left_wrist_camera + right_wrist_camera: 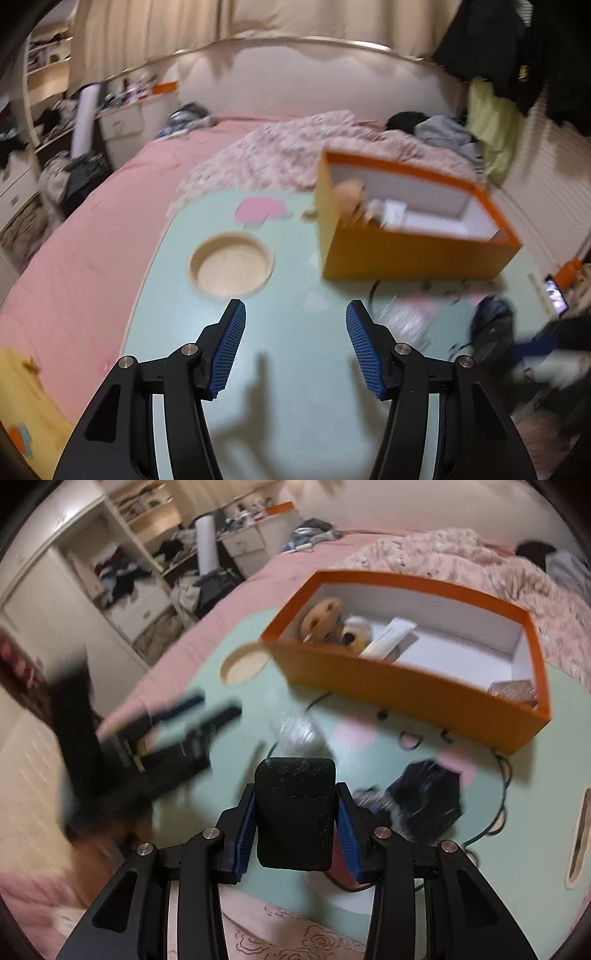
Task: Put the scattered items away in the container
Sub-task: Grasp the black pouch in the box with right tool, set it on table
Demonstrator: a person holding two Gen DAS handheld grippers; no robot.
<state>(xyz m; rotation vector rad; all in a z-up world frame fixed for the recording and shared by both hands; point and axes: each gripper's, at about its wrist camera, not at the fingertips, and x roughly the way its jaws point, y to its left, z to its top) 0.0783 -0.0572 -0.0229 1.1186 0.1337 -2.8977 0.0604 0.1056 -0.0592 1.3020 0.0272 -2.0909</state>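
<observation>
Orange-walled container [406, 698] sits at one o'clock on the mint desk [229, 775] while the right tongs [295, 819] pinch a black block [295, 812] and the left tongs [295, 325] hang spread, empty.

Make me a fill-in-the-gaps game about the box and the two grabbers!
1. The box is coloured ____ outside.
2. The right gripper is shut on a ____ block.
3. Between the left gripper's jaws there is ____.
4. The teddy lies ____ the box.

Missing words: orange; black; nothing; inside
</observation>
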